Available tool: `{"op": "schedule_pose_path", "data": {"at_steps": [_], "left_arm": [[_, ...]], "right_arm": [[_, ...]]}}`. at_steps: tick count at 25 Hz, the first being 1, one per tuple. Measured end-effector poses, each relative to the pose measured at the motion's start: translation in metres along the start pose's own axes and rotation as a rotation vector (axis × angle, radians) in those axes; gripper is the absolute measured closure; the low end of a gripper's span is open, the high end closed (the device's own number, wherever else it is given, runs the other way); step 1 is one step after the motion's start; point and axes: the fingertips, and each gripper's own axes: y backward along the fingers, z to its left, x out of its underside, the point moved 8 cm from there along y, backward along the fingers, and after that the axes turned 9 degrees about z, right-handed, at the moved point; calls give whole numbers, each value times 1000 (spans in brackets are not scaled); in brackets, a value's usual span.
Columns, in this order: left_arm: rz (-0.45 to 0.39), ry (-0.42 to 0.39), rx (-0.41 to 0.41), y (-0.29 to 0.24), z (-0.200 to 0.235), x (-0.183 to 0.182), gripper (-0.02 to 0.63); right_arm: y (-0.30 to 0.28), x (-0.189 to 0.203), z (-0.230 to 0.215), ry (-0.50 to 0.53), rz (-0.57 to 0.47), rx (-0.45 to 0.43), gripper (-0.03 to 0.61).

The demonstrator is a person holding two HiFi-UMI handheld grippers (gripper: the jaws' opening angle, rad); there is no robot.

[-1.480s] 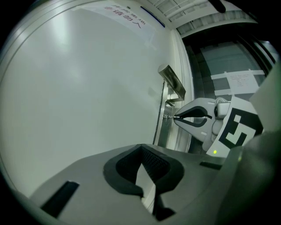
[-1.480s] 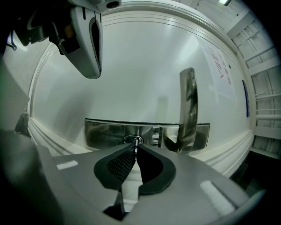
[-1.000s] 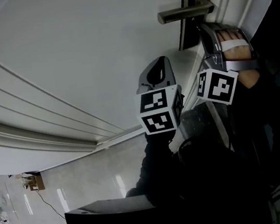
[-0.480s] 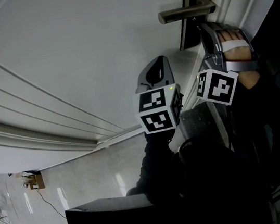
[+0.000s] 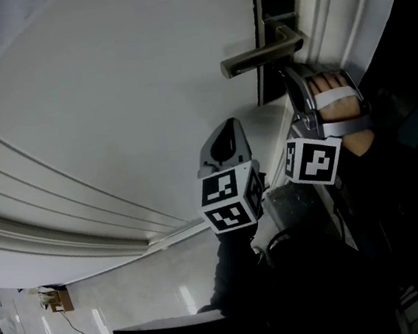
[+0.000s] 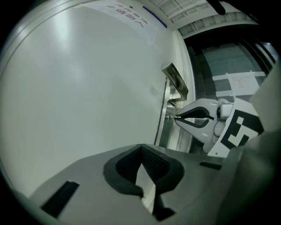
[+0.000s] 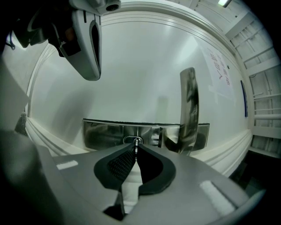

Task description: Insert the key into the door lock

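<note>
The white door (image 5: 104,100) carries a metal lock plate (image 7: 105,133) with a lever handle (image 7: 189,103) and a keyhole (image 7: 130,140). My right gripper (image 7: 136,148) is shut on a thin key (image 7: 136,144), whose tip sits at the keyhole. From the left gripper view the right gripper (image 6: 181,117) points at the plate's edge, the key (image 6: 171,117) touching it. In the head view a hand holds the right gripper (image 5: 287,73) just below the handle (image 5: 262,55). My left gripper (image 5: 221,130) hangs shut and empty beside the door, left of the right one.
Raised mouldings (image 5: 58,210) run across the door panel. The white door frame (image 5: 340,0) stands to the right of the lock. A paper notice (image 6: 127,15) is stuck high on the door. Shiny floor (image 5: 96,298) lies below.
The head view has shifted, so the handle and both grippers sit lower and further left in the picture. Against the door the grippers keep their places.
</note>
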Motion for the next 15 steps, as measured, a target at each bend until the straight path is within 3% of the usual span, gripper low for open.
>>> {"op": "schedule_pose_path", "data": {"at_steps": [15], "left_arm": [[7, 17, 1, -2, 0, 3, 612]], "right_arm": [[-1, 2, -1, 6, -10, 9, 566]]}}
